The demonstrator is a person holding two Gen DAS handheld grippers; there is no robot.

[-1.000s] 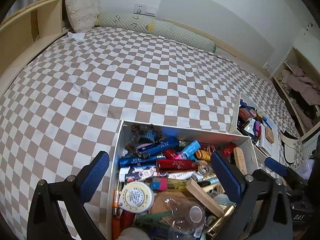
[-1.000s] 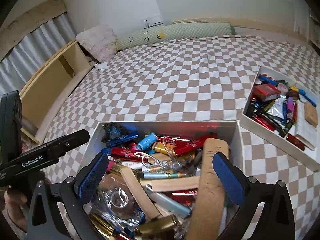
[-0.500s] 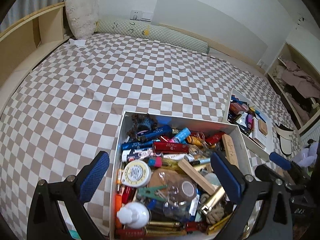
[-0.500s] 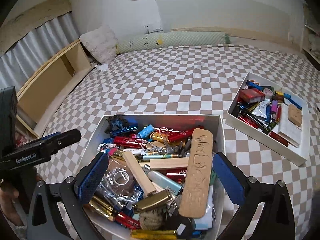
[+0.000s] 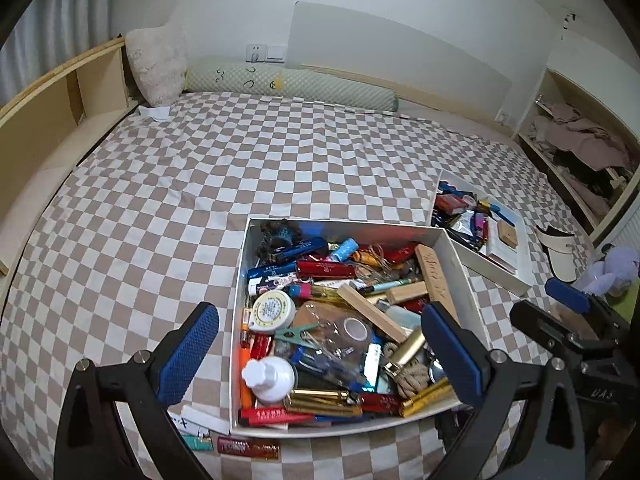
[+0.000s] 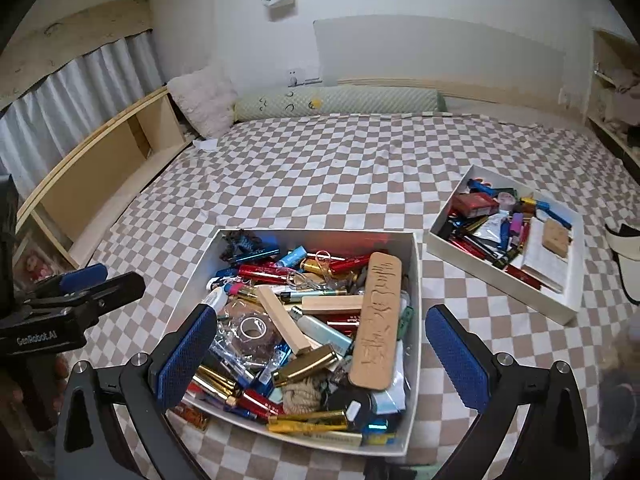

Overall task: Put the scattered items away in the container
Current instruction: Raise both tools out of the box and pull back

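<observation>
Both grippers hung above the near box (image 5: 460, 256), jaws spread wide and gripping nothing: the left gripper (image 5: 320, 350) over its left half, the right gripper (image 6: 322, 354) over its middle. The box sat on the checked bed (image 5: 200, 184), crammed with pens, lighters, tape and a wooden comb (image 6: 378, 316). A second box (image 6: 568, 312) lay well apart to the right. A red lighter (image 5: 247, 448) and what looked like a white packet (image 5: 204, 421) lay outside, just beside the near box's front left corner.
</observation>
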